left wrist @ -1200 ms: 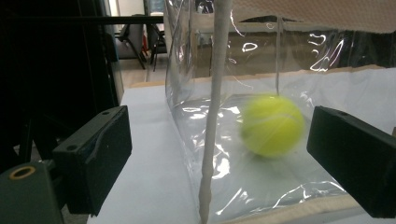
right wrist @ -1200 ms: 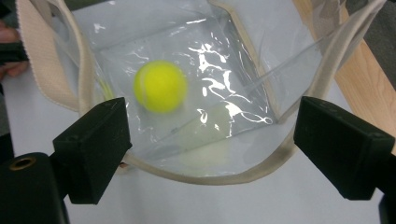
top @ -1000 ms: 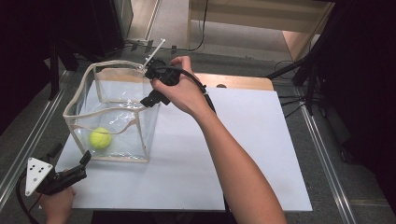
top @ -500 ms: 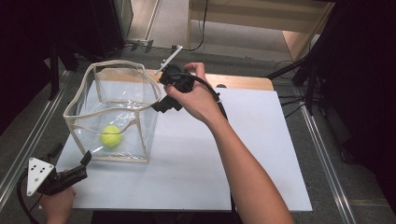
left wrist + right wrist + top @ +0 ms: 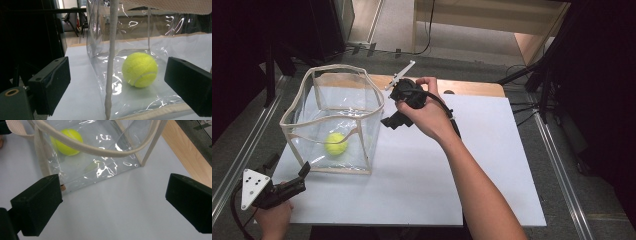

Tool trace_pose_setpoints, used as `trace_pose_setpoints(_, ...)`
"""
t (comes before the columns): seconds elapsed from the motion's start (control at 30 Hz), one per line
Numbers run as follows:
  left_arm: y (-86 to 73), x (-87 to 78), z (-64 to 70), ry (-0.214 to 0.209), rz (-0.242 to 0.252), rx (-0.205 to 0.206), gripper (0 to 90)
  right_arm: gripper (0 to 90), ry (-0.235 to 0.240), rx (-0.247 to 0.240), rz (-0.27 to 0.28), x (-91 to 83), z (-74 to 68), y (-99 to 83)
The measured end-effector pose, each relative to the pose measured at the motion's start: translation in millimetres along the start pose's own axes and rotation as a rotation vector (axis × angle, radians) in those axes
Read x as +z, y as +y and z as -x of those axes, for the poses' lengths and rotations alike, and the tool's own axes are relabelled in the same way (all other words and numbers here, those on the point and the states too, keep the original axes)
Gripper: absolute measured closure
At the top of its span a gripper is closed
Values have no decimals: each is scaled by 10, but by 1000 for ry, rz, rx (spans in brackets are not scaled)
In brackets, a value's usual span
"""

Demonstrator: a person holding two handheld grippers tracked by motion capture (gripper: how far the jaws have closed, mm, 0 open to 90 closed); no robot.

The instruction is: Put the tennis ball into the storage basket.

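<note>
No readable text, labels, brands, numbers or signs on anything here

Right tongs (image 5: pixel 398 119): black body throughout, a black cable running off the rear along the forearm. A pale grey flat plate stands up off the top.

Left tongs (image 5: pixel 301 176): black too, carrying a light grey three-cornered plate with small dark holes near its corners. A black cable loops away behind the plate.

Jaws seen close in both gripper views: matte black blocks, squared edges, faces slightly bevelled. On the left tongs, a brass-coloured ring insert sits in the body below one jaw, plus two small round recesses on that jaw's block.

Both forearms bare; no sleeves, no gloves.
</note>
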State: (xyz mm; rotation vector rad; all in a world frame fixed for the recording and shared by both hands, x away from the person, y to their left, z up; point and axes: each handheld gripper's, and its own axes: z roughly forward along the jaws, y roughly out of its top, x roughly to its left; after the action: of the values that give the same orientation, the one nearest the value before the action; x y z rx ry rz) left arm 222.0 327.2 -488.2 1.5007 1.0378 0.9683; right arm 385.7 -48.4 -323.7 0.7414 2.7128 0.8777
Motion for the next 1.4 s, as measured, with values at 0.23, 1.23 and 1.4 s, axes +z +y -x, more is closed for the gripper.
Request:
trace_pose_setpoints(0.23,-1,2,2,-1,3,0,69,0,-2,5,10,27,-20,-132)
trace_pose_setpoints(1.23,-2,-2,3,0,4,-2,69,0,-15,38,60,85,-59,-566)
trace_pose_setpoints(1.4,0,-6,1,0,3,-1,69,0,-17,47,68,105,-67,-661)
